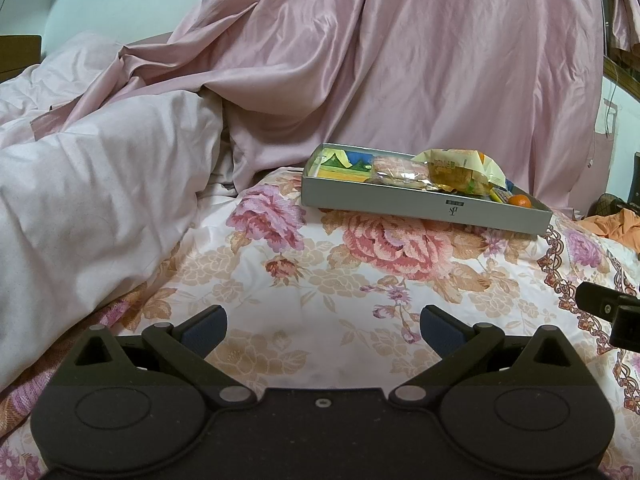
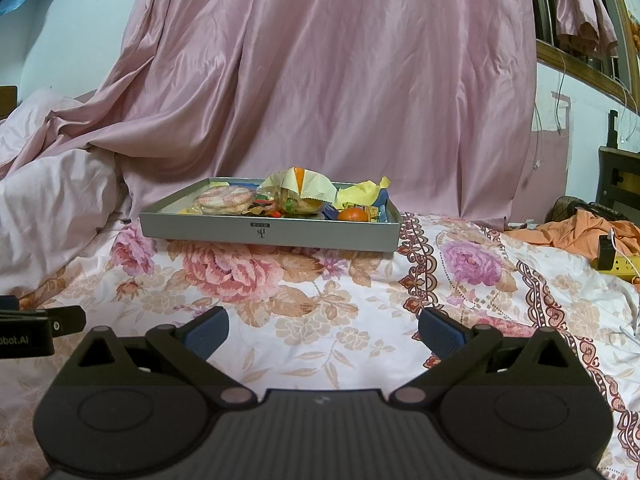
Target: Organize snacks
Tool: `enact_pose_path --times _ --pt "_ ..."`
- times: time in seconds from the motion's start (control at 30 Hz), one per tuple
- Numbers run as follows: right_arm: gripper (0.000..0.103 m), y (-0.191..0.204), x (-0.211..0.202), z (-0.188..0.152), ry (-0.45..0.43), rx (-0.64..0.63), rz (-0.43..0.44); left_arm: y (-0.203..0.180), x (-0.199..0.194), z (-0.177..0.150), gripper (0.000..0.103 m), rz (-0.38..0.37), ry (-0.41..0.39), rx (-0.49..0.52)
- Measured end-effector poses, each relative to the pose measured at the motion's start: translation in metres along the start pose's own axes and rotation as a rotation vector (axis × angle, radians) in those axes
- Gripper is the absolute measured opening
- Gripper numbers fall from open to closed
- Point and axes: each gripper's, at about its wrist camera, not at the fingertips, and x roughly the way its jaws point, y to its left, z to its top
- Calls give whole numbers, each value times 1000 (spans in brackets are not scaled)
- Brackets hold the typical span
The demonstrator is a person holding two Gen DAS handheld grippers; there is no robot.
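Note:
A shallow grey box (image 1: 400, 204) (image 2: 224, 232) sits on the floral bedspread and holds the snacks. In it lie a clear pack of round pink biscuits (image 1: 396, 170) (image 2: 224, 199), a cream and orange wrapped snack (image 1: 460, 166) (image 2: 300, 186), a small orange fruit (image 1: 520, 201) (image 2: 353, 214), a yellow wrapper (image 2: 362, 191) and small candies. My left gripper (image 1: 323, 326) is open and empty, well short of the box. My right gripper (image 2: 323, 328) is open and empty, also short of the box.
A white duvet (image 1: 100, 200) is bunched at the left. A pink satin curtain (image 2: 340, 80) hangs behind the box. Orange cloth (image 2: 580, 232) and a yellow power strip (image 2: 618, 266) lie at the right. The right gripper's body (image 1: 612, 312) shows at the left wrist view's right edge.

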Motion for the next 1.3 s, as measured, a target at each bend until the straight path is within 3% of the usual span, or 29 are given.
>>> enact_pose_path --times 0.97,1.3 --pt "103 3 -1 -4 16 6 3 -1 0 -1 102 1 4 4" --pt "103 4 -1 -4 26 6 7 -6 2 1 102 12 82 11"
